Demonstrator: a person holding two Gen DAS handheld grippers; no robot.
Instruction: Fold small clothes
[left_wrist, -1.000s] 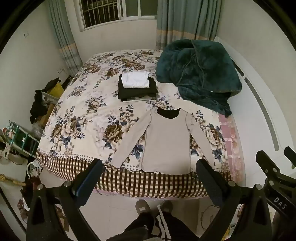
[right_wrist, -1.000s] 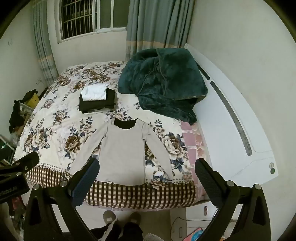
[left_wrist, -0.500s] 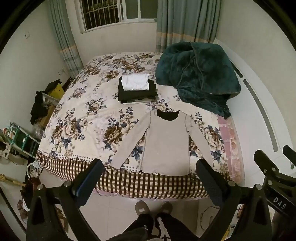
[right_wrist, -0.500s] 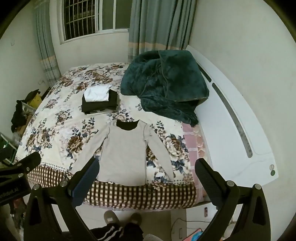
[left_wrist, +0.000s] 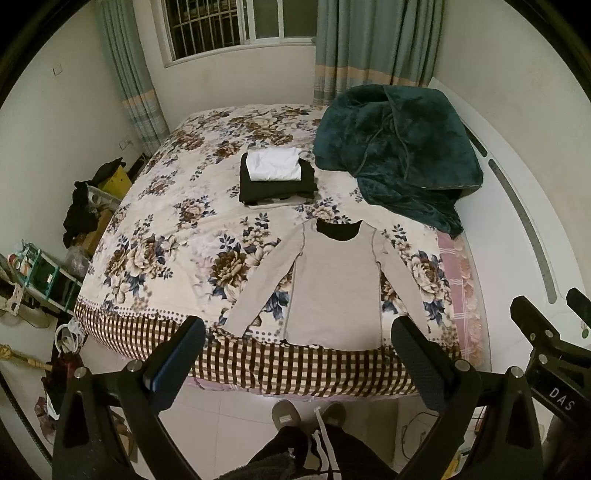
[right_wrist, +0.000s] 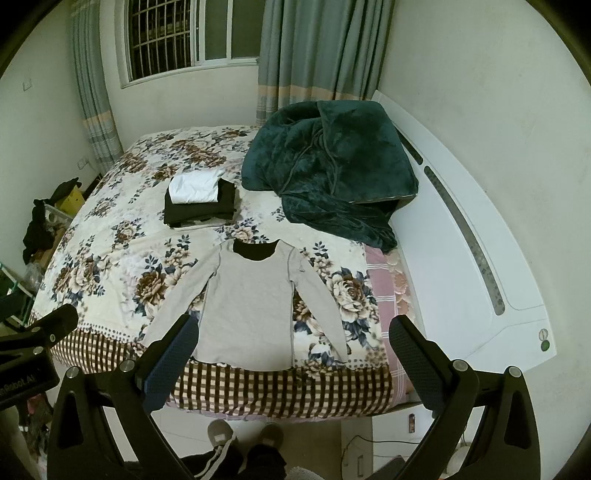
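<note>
Both grippers are held high above the floor at the foot of the bed (left_wrist: 258, 365), angled down toward it. The left gripper (left_wrist: 297, 354) has its jaws spread wide, holding nothing. The right gripper (right_wrist: 291, 354) is equally wide and empty.

The grey long-sleeved top (left_wrist: 334, 288) (right_wrist: 249, 306) lies flat on the floral bedspread, hem at the checked near edge, sleeves angled outward, well apart from both grippers. A folded stack of clothes (left_wrist: 277, 179), white on black, sits beyond it, beside a dark green blanket (left_wrist: 395, 151).

The right gripper body, seen from the left wrist view, reads "DAS".
</note>
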